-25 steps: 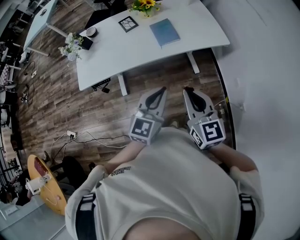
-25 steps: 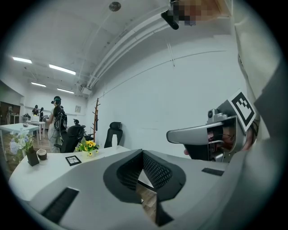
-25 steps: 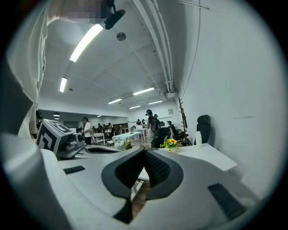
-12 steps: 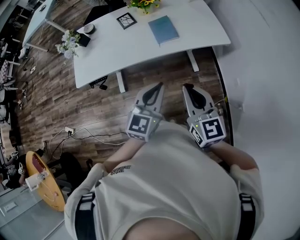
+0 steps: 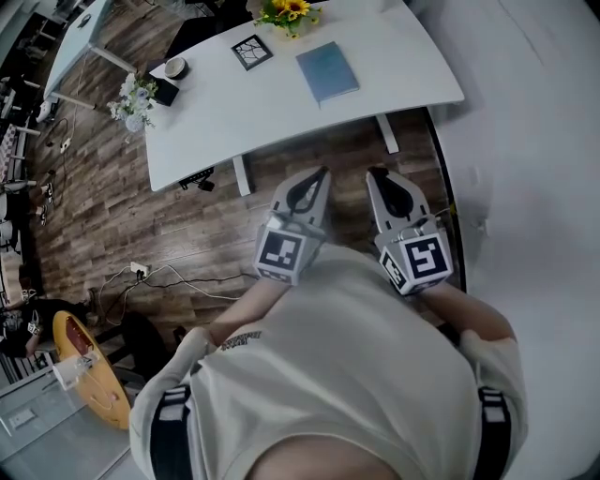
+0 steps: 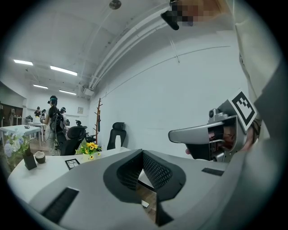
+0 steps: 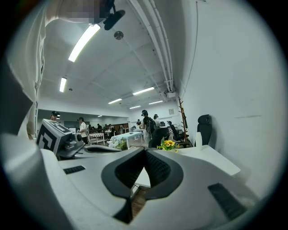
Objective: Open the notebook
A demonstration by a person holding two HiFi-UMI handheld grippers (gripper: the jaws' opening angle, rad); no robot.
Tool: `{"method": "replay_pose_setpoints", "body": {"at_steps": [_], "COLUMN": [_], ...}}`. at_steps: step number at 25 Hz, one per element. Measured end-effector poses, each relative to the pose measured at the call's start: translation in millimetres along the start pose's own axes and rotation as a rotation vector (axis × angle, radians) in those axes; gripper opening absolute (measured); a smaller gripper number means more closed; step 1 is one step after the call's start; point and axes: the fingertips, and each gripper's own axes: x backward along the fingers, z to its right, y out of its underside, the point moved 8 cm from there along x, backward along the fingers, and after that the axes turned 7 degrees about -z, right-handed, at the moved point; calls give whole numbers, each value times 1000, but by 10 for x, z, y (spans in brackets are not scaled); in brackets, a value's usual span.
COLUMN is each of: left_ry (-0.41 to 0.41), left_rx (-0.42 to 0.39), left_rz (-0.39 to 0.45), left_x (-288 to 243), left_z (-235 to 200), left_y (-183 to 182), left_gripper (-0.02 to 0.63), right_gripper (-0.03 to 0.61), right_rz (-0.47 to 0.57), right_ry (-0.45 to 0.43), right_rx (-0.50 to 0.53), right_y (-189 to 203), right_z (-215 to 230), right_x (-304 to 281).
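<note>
The closed blue notebook (image 5: 328,71) lies flat near the right end of the white table (image 5: 272,108), a good way ahead of both grippers. My left gripper (image 5: 322,174) and right gripper (image 5: 376,176) are held side by side in front of the person's chest, over the wood floor short of the table edge. Both point toward the table. In the left gripper view the left gripper's (image 6: 142,153) jaws meet at the tip with nothing between them. The right gripper's (image 7: 144,151) jaws also meet, with nothing held. The notebook does not show in either gripper view.
On the table stand yellow flowers (image 5: 286,11), a black-framed square (image 5: 251,50), a cup (image 5: 174,67) and white flowers (image 5: 134,94). Cables (image 5: 178,277) run across the wood floor at left. A white wall (image 5: 534,141) closes the right side. People and chairs stand far behind.
The table and notebook have shifted slightly lower in the head view as the person moves toward them. Both grippers keep the same shut pose in front of the body.
</note>
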Motion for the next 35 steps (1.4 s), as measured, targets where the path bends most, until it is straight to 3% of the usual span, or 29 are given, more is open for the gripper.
{"method": "replay_pose_setpoints", "body": {"at_steps": [9,22,35], "left_ry": [43,135,186], "left_rx": [-22,29,43], "left_rz": [-3,-60,-63], "left_x": [-611,-1408,-1938], "left_z": [-531,-1356,-2127], "left_y": [-125,-303,-439], "left_gripper": [0,0,0], "right_gripper": [3,3,3], "right_rz": [-26,-92,-126], "right_ry": [25,81,126], "right_rx": [-24,-59,-56], "right_y": [-143,-454,-725], "right_z": [347,747,983], "right_x": [-647,-1673,-2556]}}
